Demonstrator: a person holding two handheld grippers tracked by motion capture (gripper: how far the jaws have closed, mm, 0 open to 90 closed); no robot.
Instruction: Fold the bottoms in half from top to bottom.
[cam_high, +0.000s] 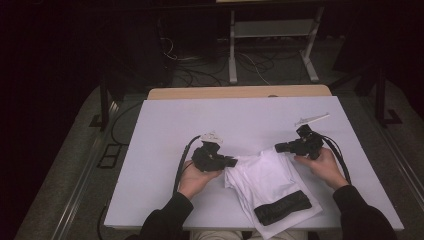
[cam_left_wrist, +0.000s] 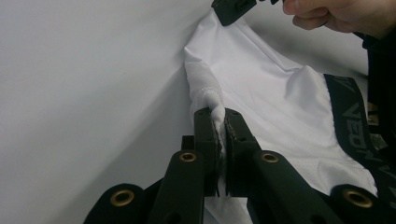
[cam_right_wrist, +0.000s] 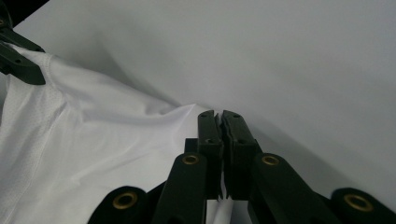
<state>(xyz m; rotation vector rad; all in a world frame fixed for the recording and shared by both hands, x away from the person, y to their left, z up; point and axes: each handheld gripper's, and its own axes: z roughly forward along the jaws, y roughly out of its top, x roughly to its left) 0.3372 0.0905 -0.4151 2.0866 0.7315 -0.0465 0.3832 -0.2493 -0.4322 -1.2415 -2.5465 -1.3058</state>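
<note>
White shorts (cam_high: 265, 180) with a black waistband (cam_high: 282, 206) lie near the front middle of the white table (cam_high: 200, 115), waistband toward the person. My left gripper (cam_high: 234, 162) is at the cloth's far left corner and is shut on the white fabric (cam_left_wrist: 205, 88), a fold of which bunches between the pads. My right gripper (cam_high: 277, 147) is at the far right corner, shut on the edge of the same fabric (cam_right_wrist: 116, 140). The two corners are lifted a little and the cloth between them sags. The waistband (cam_left_wrist: 355, 112) bears grey lettering. Each gripper view shows the other gripper: the right one (cam_left_wrist: 233, 9), the left one (cam_right_wrist: 18, 60).
A thin white object (cam_high: 312, 119) lies at the back right of the table. A wooden edge (cam_high: 240, 92) runs behind the table. Beyond it stand a metal frame (cam_high: 270, 50) and loose cables on the floor. Black cables trail from both grippers.
</note>
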